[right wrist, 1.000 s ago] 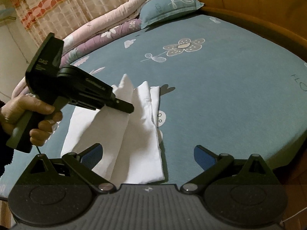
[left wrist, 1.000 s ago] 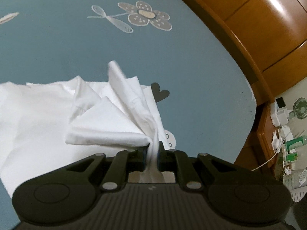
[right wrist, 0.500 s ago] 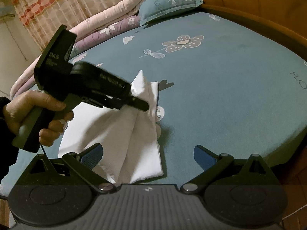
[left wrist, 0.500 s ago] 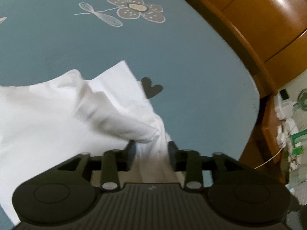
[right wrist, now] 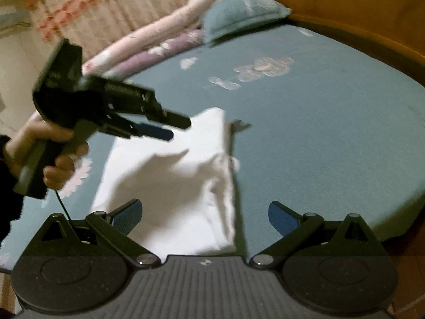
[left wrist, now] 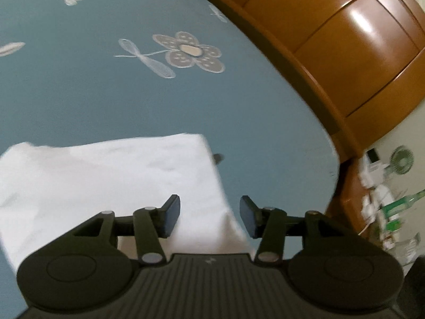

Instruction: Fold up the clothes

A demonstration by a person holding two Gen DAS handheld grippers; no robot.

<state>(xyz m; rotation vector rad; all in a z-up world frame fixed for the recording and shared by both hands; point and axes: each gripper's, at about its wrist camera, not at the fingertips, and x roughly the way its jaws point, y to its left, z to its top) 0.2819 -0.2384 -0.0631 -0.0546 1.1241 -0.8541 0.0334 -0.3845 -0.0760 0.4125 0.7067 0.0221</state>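
Observation:
A white garment (left wrist: pixel 111 178) lies folded flat on the teal bed sheet (left wrist: pixel 106 95). My left gripper (left wrist: pixel 209 218) hovers open over its right edge with nothing between the fingers. In the right wrist view the same white garment (right wrist: pixel 172 175) lies as a long folded panel, and the left gripper (right wrist: pixel 178 129), held by a hand (right wrist: pixel 39 148), hangs open just above its far end. My right gripper (right wrist: pixel 204 216) stands wide open above the near end of the garment, holding nothing.
A wooden headboard (left wrist: pixel 332 40) curves along the bed's right side. A cluttered bedside shelf with a small fan (left wrist: pixel 402 159) stands beyond the bed's corner. A teal pillow (right wrist: pixel 239 10) and rolled quilts (right wrist: pixel 159 45) lie at the far end.
My left gripper let go of the raised white cloth and opened. The cloth dropped flat onto the folded garment. The left gripper lifted a little; the right one stayed open.

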